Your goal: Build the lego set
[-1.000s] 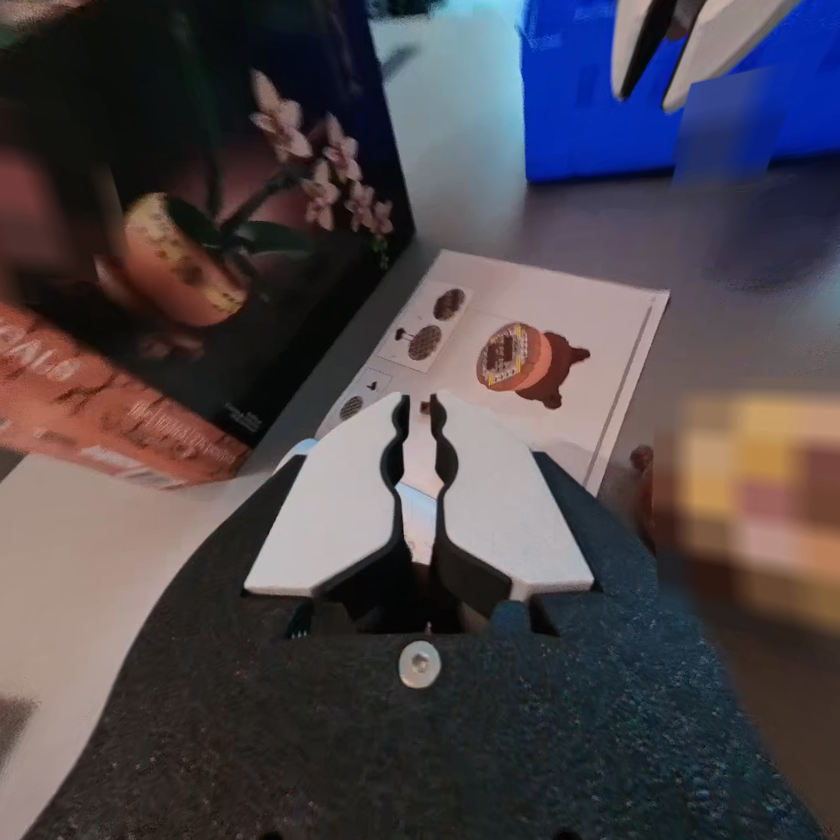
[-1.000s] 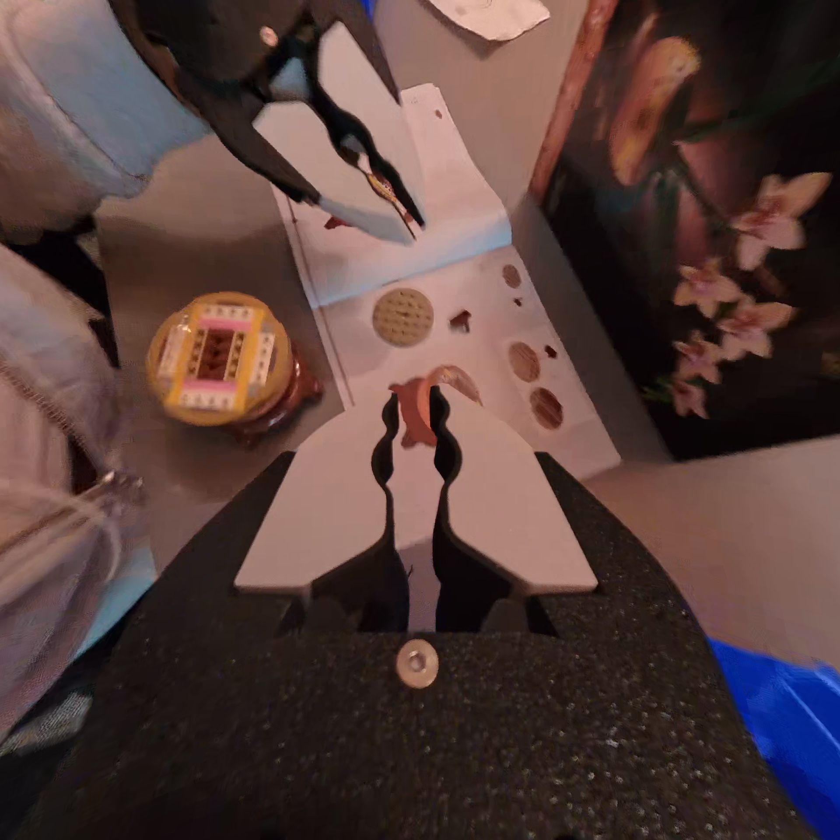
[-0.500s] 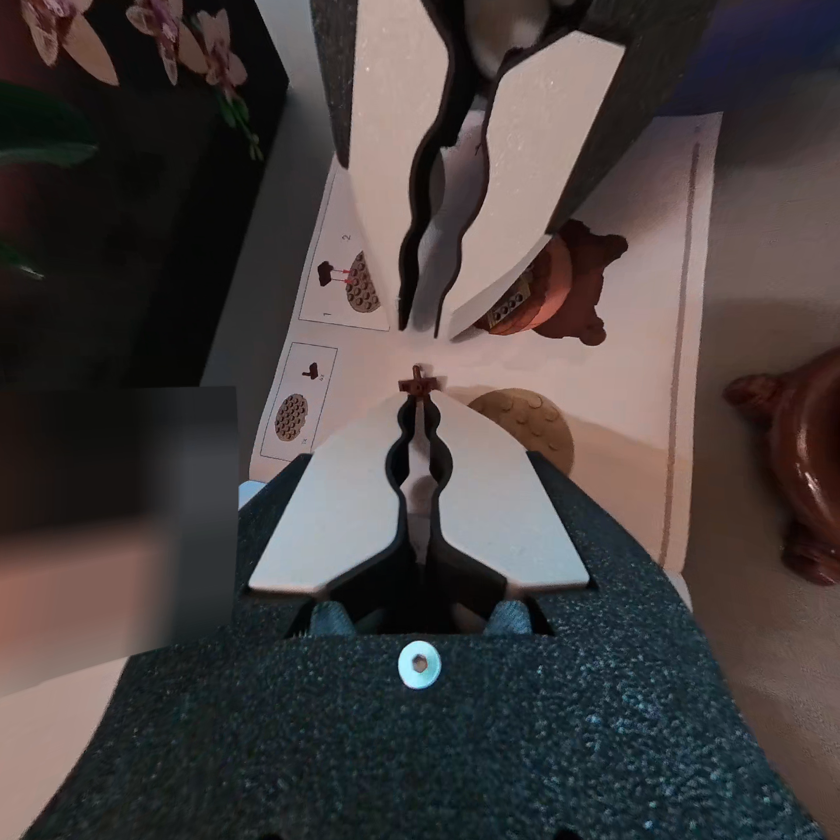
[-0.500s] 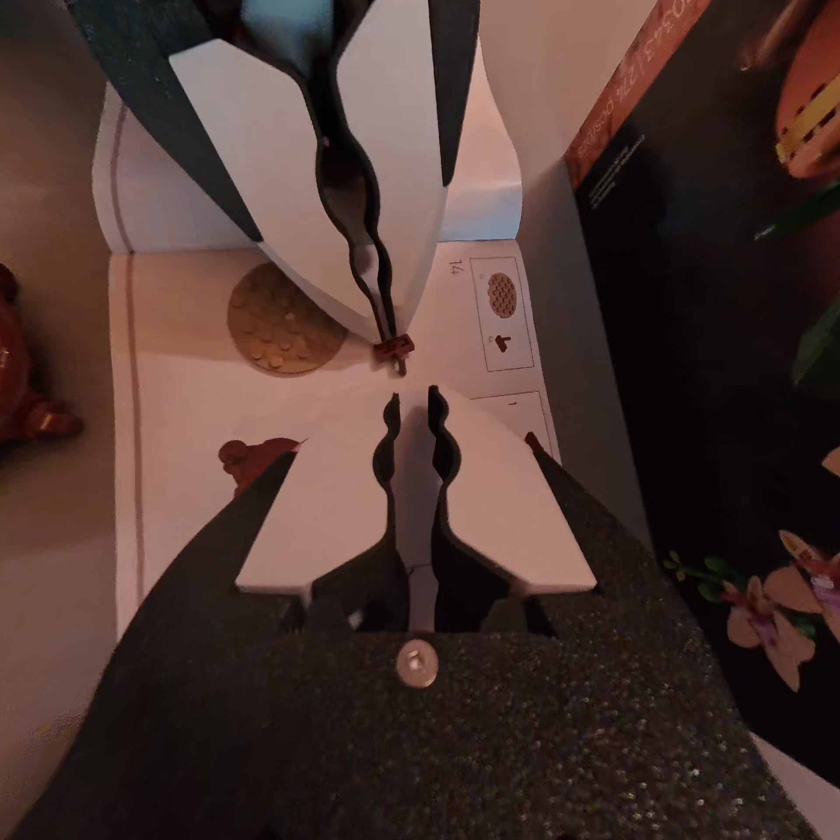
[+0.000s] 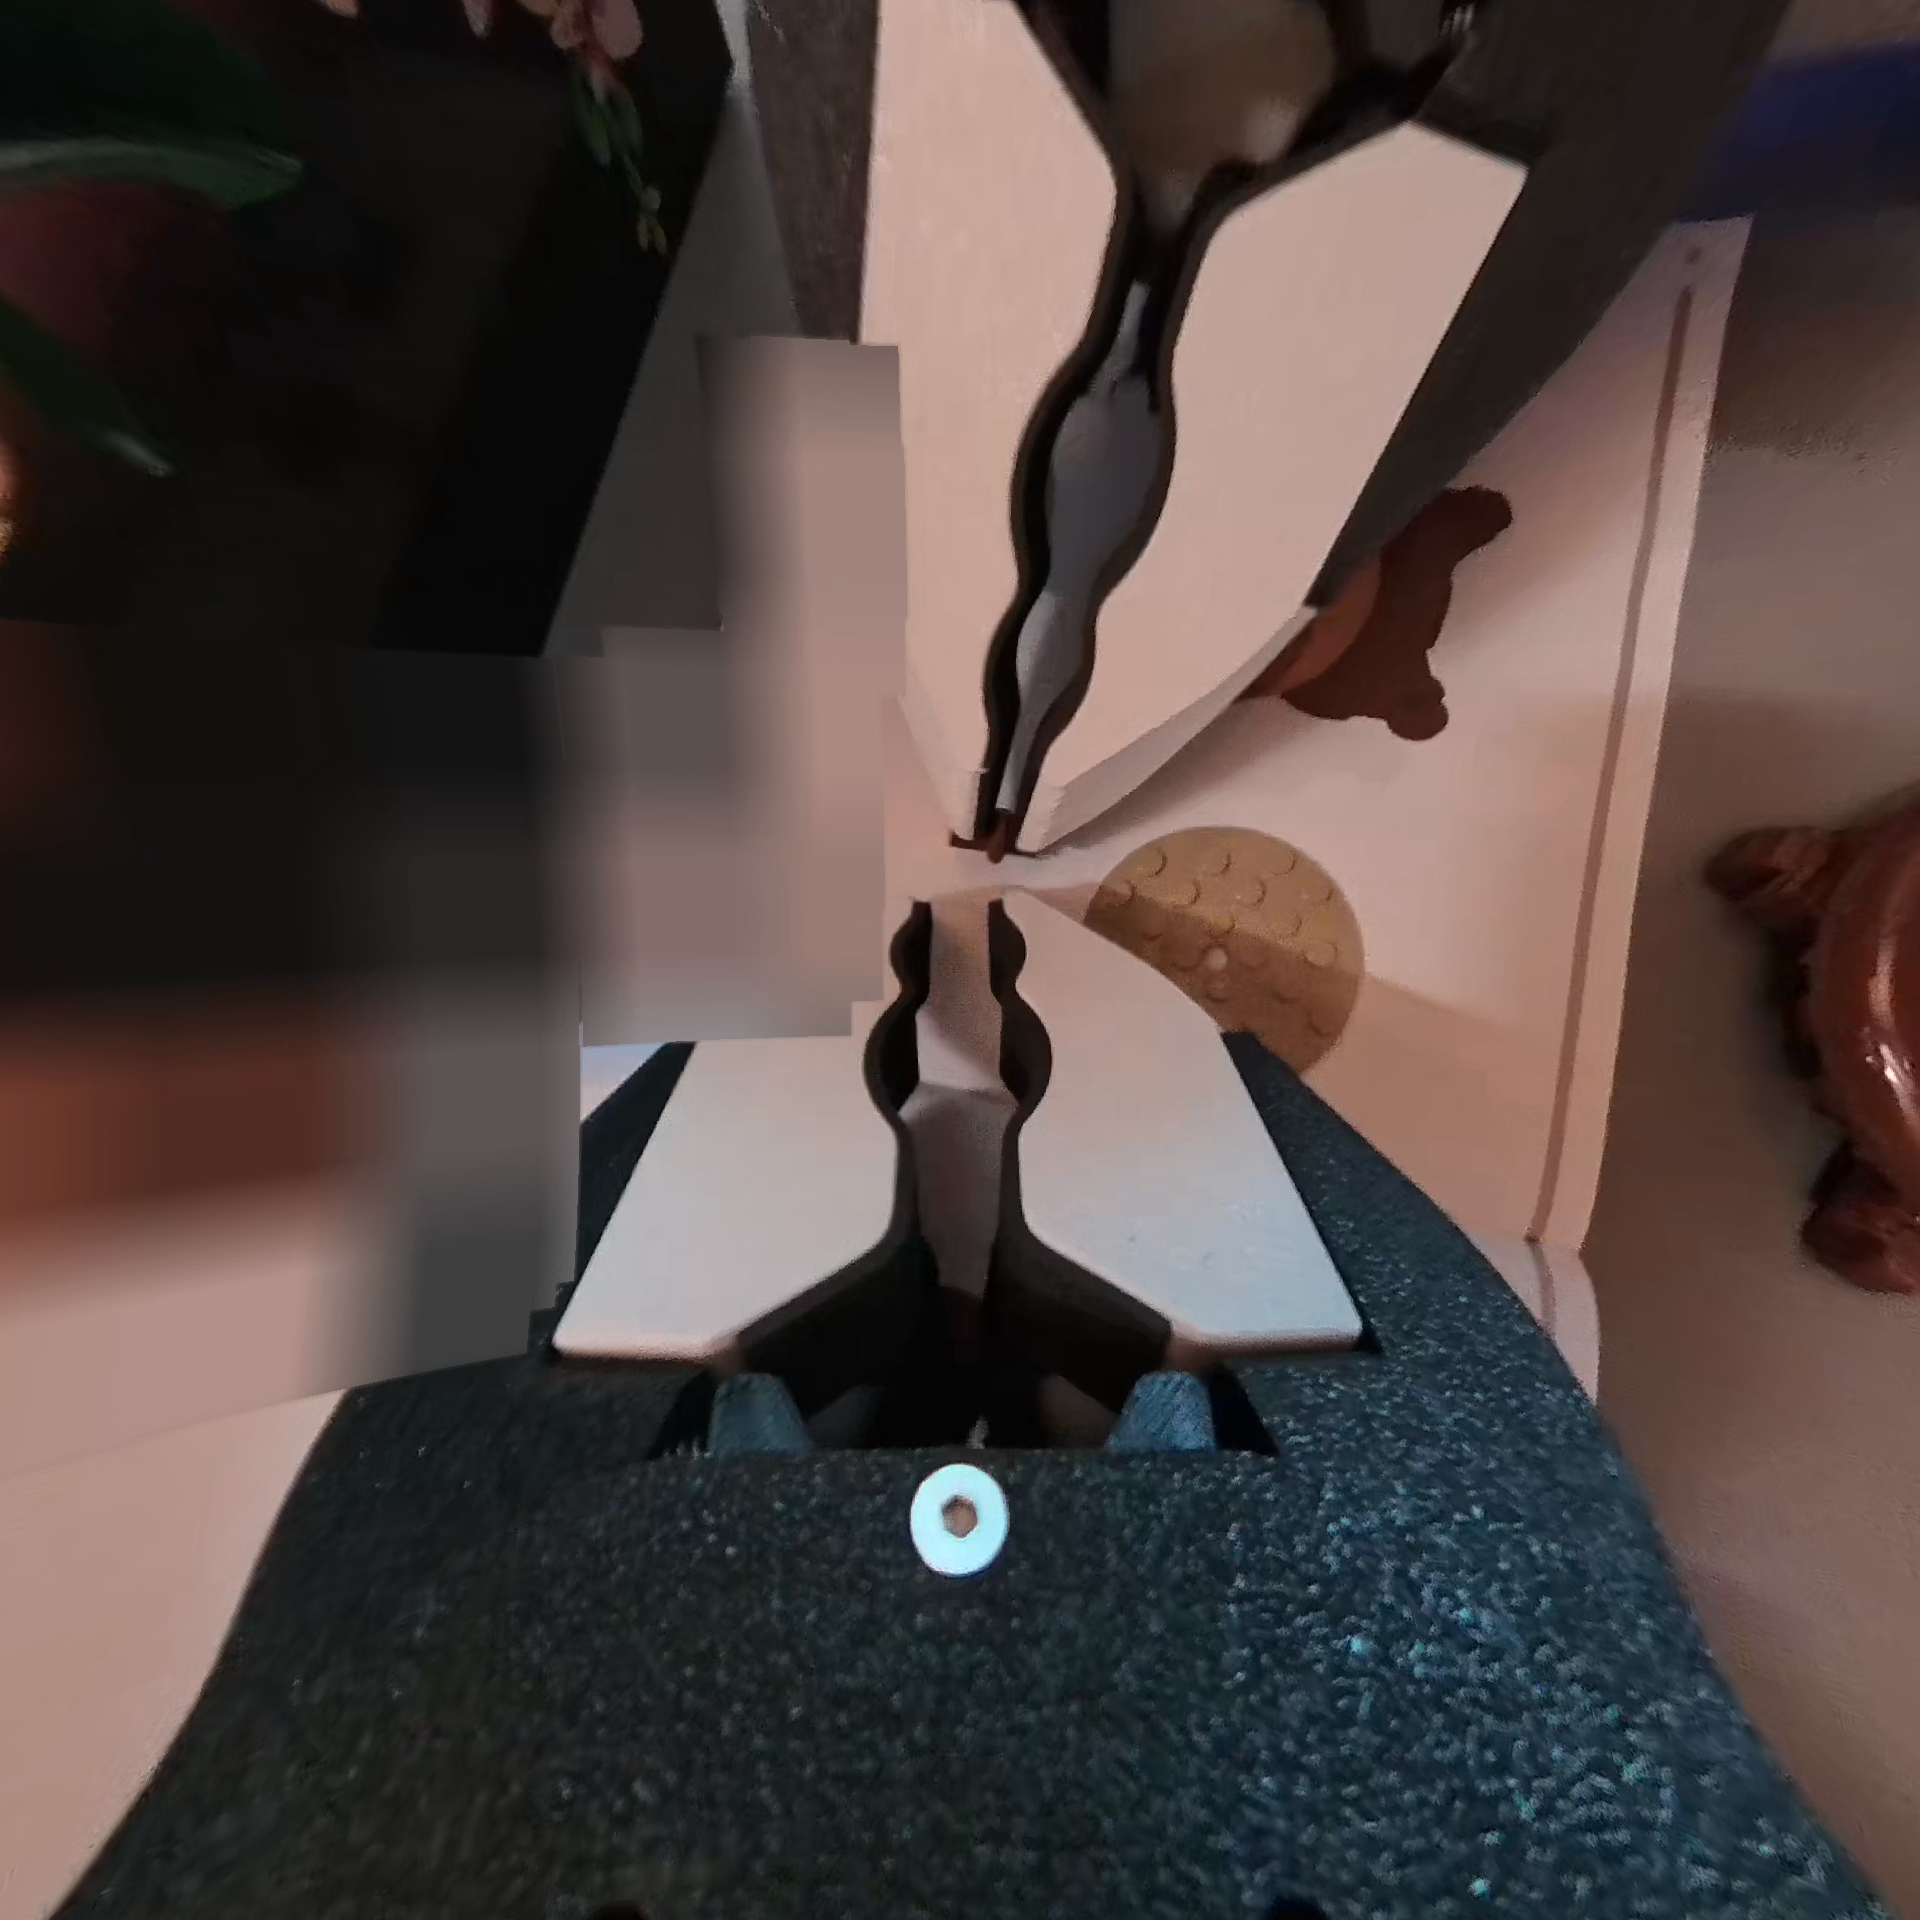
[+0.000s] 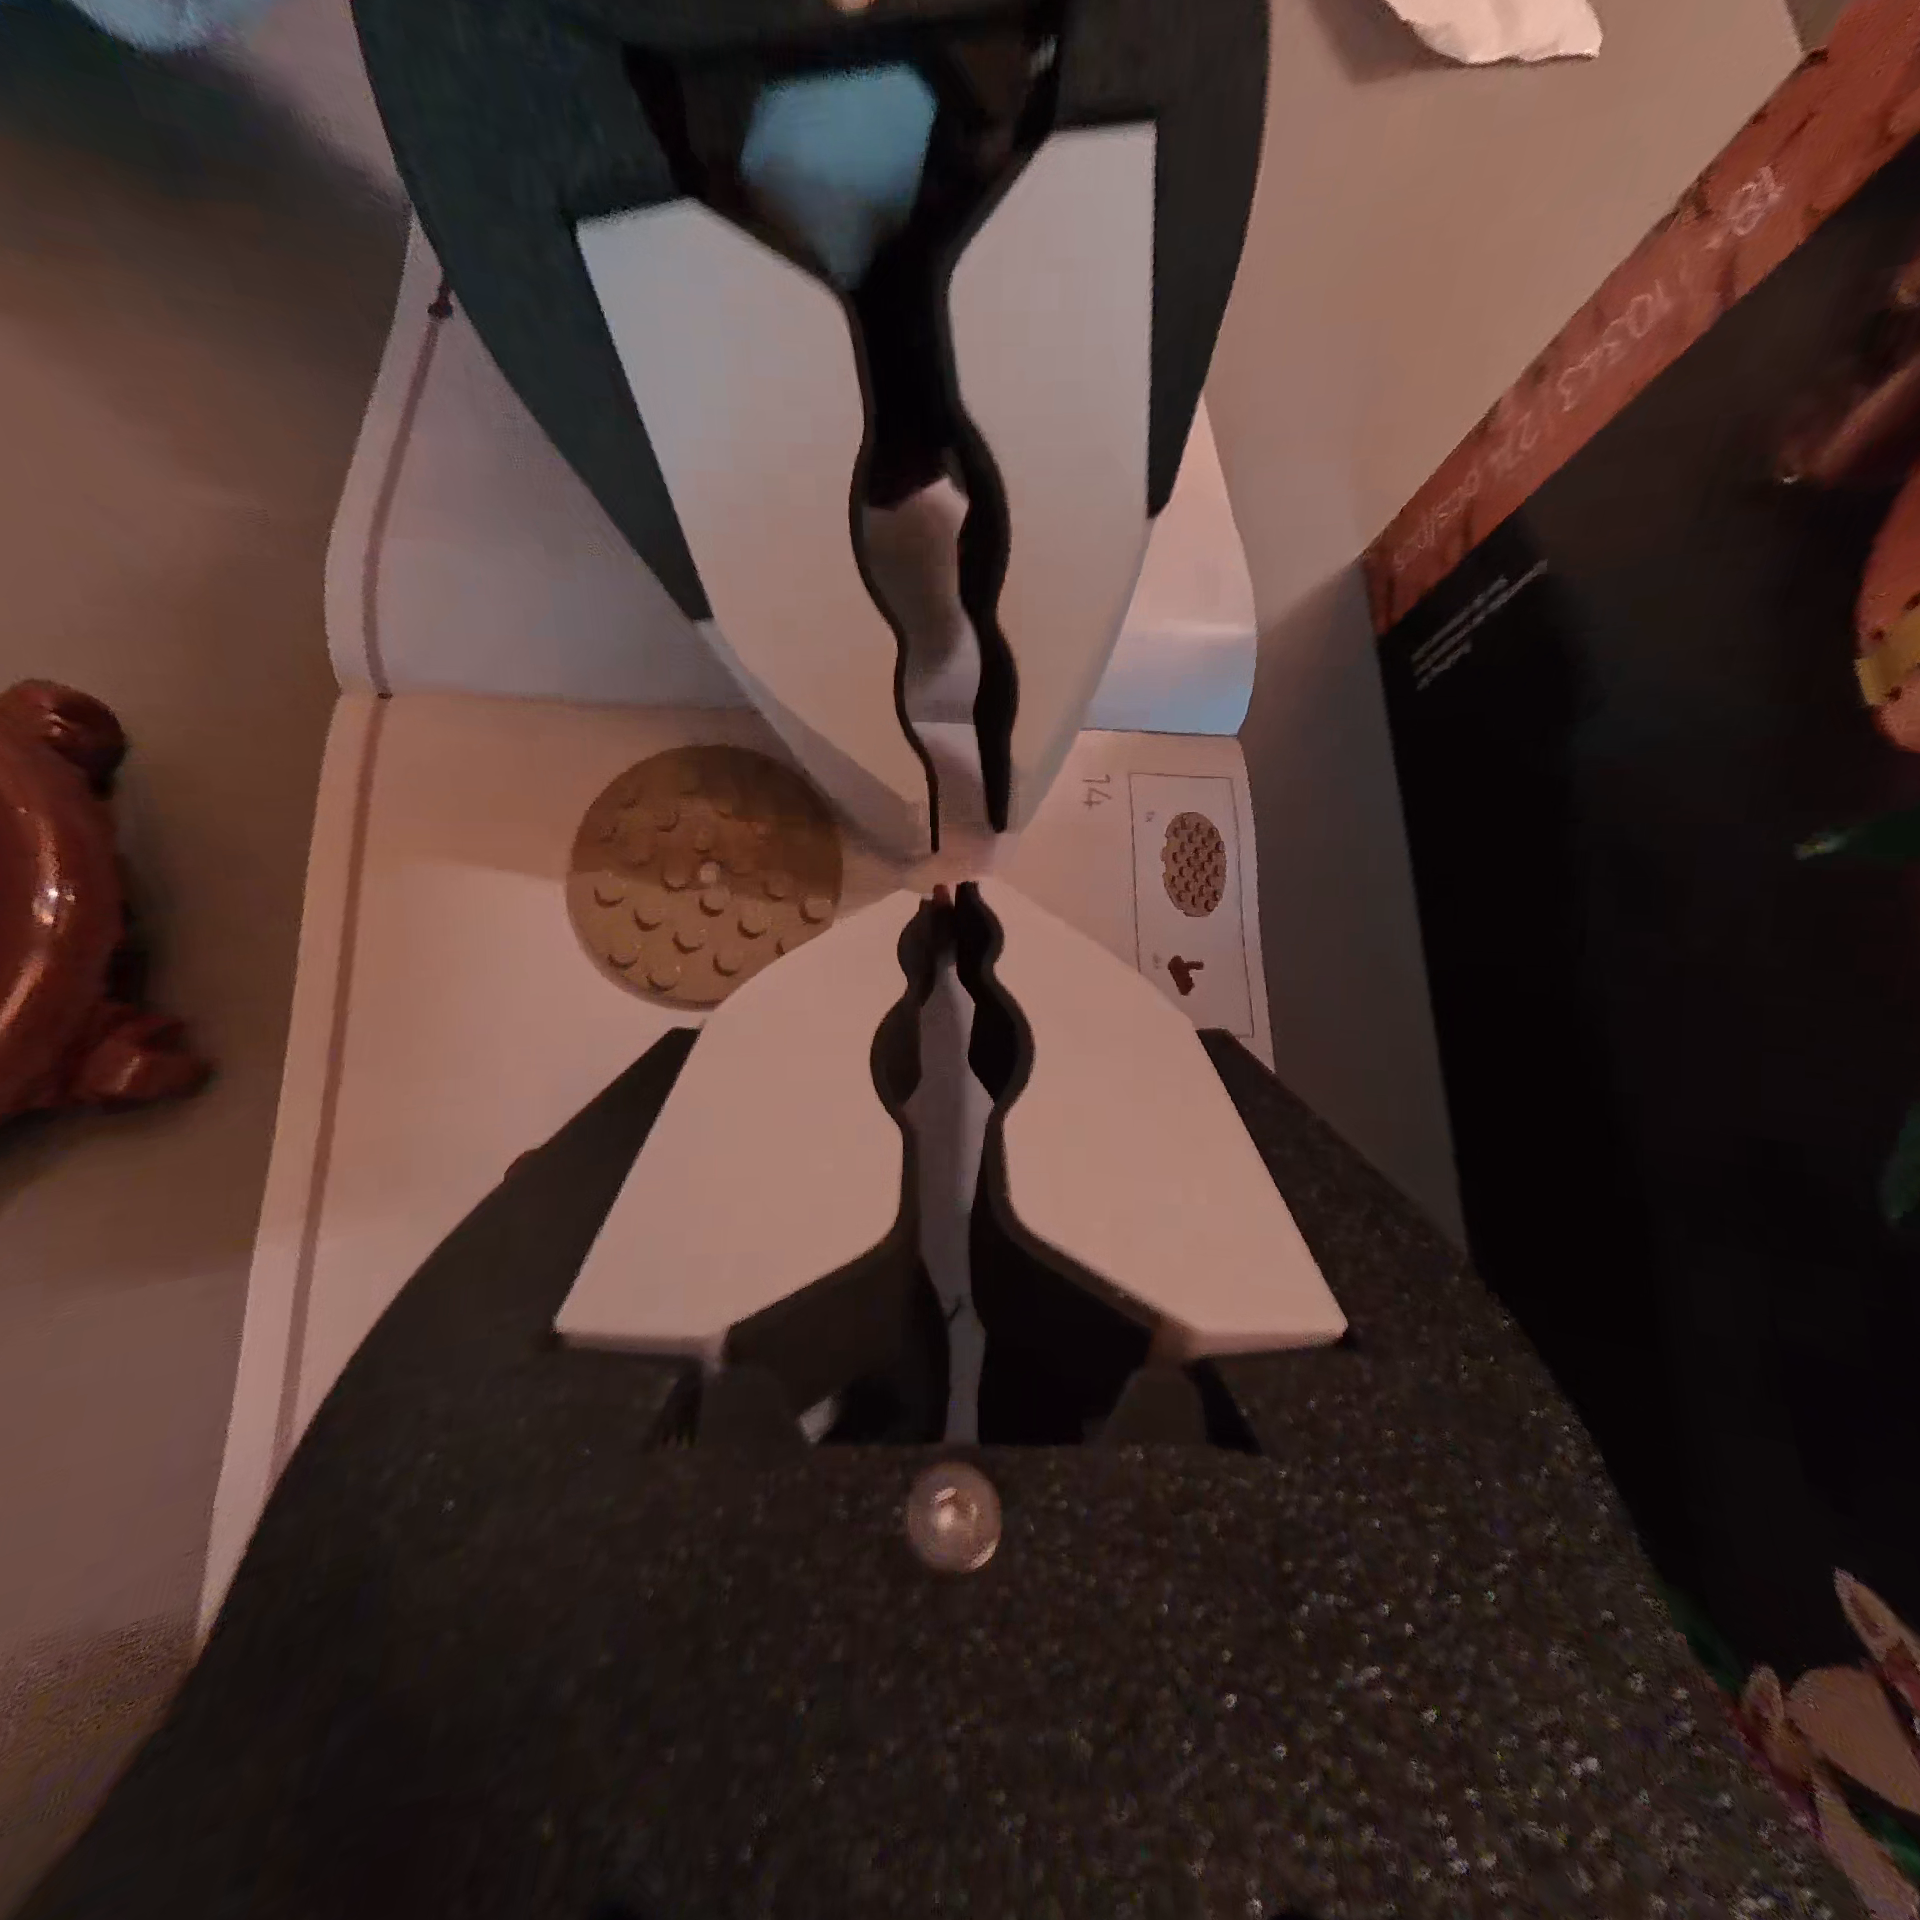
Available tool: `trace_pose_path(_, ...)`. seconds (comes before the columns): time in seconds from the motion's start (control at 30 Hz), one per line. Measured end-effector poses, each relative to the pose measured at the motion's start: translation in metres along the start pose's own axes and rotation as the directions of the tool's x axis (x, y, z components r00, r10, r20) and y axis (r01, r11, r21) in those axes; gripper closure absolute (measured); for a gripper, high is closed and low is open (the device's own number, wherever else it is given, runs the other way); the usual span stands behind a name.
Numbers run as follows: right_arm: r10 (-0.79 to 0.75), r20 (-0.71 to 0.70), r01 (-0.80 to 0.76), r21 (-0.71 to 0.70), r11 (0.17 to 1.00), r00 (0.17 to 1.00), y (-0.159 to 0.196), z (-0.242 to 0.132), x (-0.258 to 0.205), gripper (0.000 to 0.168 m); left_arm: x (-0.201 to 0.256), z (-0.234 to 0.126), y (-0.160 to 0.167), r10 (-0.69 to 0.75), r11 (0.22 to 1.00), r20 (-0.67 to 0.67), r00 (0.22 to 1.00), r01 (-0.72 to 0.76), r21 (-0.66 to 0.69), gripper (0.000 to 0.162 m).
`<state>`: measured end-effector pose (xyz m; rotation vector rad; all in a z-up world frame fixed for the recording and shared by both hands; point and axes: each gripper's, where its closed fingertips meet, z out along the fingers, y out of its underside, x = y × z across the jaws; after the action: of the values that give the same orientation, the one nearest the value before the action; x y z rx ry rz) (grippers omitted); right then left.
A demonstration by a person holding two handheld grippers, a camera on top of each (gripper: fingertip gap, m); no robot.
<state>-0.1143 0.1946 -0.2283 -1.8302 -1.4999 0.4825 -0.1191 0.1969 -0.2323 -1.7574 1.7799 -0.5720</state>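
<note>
Over booklet [image 6: 447,935], right claw [image 6: 951,902] pinching brown piece [image 5: 992,833]

- The small brown piece [image 5: 992,828] at the right gripper [image 5: 1000,816] tips is too small to tell its shape.
- The round tan plate [image 5: 1236,935] is partly hidden behind the left gripper [image 5: 958,904].
- The brown pot [image 6: 52,914] is cut off by the picture's edge.
- The flower box [image 6: 1662,831] runs out of view.
- A mosaic patch covers the left wrist view's left side.
</note>
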Motion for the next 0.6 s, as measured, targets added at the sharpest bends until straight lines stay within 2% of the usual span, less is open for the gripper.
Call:
trace_pose_path(0.2, -0.041, -0.005, 0.04, -0.059, 0.997, 0.999, -0.004, 0.013, 0.004, 0.162, -0.013, -0.025, 0.006, -0.034, 0.999, 0.065, 0.997, 0.033, 0.011, 0.146)
trace_pose_path(0.33, -0.007, -0.048, 0.007, -0.012, 1.0, 0.999, -0.015, -0.007, 0.008, 0.159, -0.017, -0.043, 0.004, -0.065, 0.996, 0.115, 0.991, 0.058, 0.069, 0.144)
trace_pose_path(0.43, 0.068, -0.132, -0.046, 0.164, 0.985, 0.989, -0.048, -0.059, 0.005, 0.156, -0.018, -0.056, -0.006, -0.099, 0.98, 0.158, 0.982, 0.069, 0.187, 0.141)
trace_pose_path(0.5, 0.078, -0.269, 0.019, 0.34, 0.94, 0.96, -0.08, -0.12, -0.004, 0.155, -0.02, -0.066, -0.016, -0.159, 0.943, 0.183, 0.97, 0.095, 0.318, 0.121)
trace_pose_path(0.57, 0.099, -0.454, 0.111, 0.413, 0.904, 0.886, -0.094, -0.188, -0.012, 0.156, -0.021, -0.079, -0.024, -0.226, 0.89, 0.173, 0.959, 0.131, 0.436, 0.119)
trace_pose_path(0.6, 0.113, -0.533, 0.131, 0.399, 0.908, 0.838, -0.091, -0.219, -0.014, 0.156, -0.021, -0.085, -0.027, -0.254, 0.866, 0.167, 0.953, 0.147, 0.479, 0.12)
